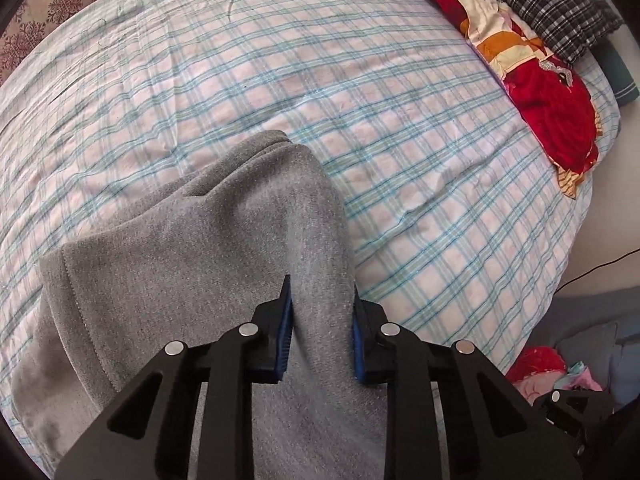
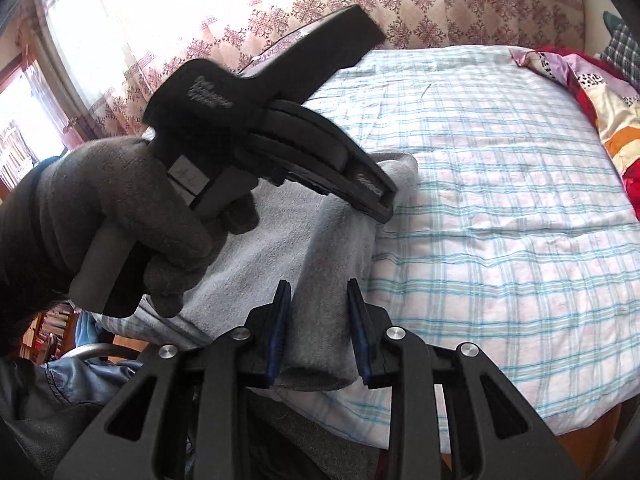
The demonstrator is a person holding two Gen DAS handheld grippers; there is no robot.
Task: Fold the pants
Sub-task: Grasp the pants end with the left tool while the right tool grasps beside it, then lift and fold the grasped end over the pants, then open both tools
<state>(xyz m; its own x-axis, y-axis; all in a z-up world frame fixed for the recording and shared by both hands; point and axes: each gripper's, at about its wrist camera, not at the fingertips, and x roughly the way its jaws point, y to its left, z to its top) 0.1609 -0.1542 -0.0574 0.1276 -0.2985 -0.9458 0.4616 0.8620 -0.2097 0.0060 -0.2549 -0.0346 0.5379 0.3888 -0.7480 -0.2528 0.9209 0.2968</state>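
Grey pants [image 1: 180, 260] lie bunched on the near side of a bed. In the left wrist view my left gripper [image 1: 322, 290] points steeply down, its blue pads [image 1: 285, 320] squeezing a raised fold of the grey fabric. The right wrist view shows the pants [image 2: 312, 236] as a folded stack at the bed's near edge. My right gripper [image 2: 318, 292] is shut on the stack's thick near end. A gloved hand [image 2: 160, 216] holds the left gripper [image 2: 372, 196] just beyond, with its tip down on the cloth.
The bed carries a blue and pink checked sheet [image 1: 400, 120] [image 2: 500, 200], open to the right of the pants. A red floral quilt [image 1: 540, 92] and a dark checked pillow [image 1: 540, 0] lie at the far right. A patterned curtain [image 2: 360, 0] hangs behind.
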